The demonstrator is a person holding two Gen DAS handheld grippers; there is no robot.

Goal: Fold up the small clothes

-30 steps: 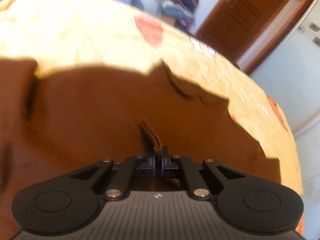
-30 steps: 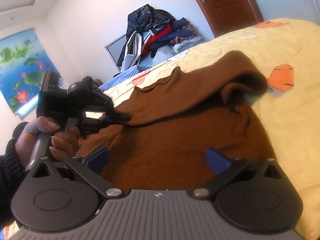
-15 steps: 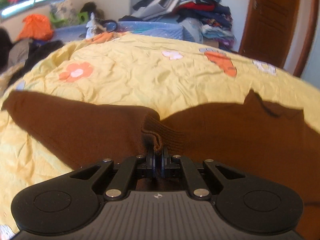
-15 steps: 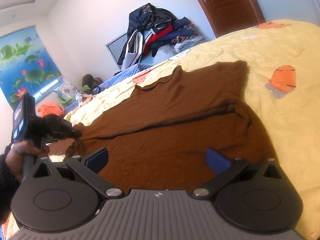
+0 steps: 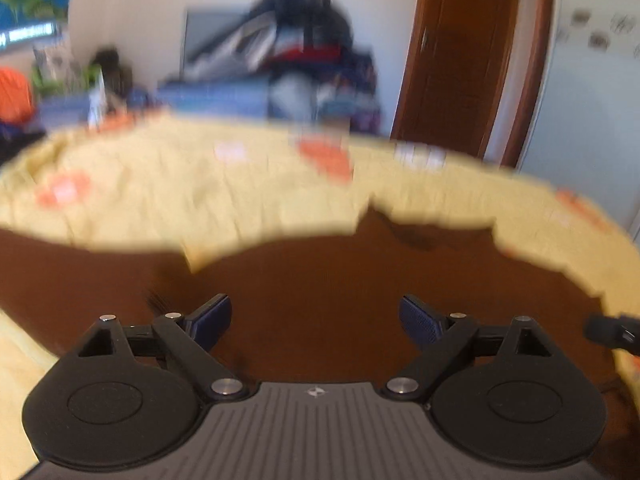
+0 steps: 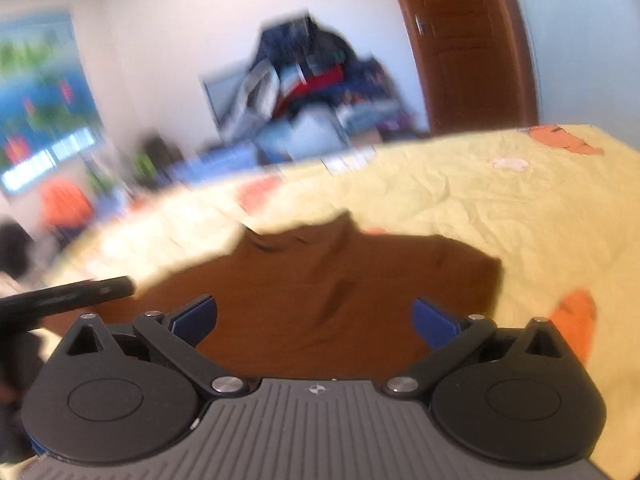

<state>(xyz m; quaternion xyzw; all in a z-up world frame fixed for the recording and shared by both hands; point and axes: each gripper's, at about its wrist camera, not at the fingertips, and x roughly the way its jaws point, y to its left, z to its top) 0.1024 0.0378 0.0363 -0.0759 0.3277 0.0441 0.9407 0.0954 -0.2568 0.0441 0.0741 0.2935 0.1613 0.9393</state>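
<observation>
Yellow bedspread point(image 6: 500, 216) carries the brown sweater point(image 6: 340, 280), stretched crosswise just ahead of both wide-spread, empty grippers' fingers point(image 5: 420, 322).

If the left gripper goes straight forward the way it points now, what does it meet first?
Most likely the brown sweater, which lies directly ahead of the open left gripper; the yellow bedspread comes behind it. Blur makes depth uncertain.

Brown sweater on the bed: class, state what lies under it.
The brown sweater lies flat on a yellow floral bedsheet, which shows all around it. The sheet directly beneath is covered, so anything there cannot be seen.
</observation>
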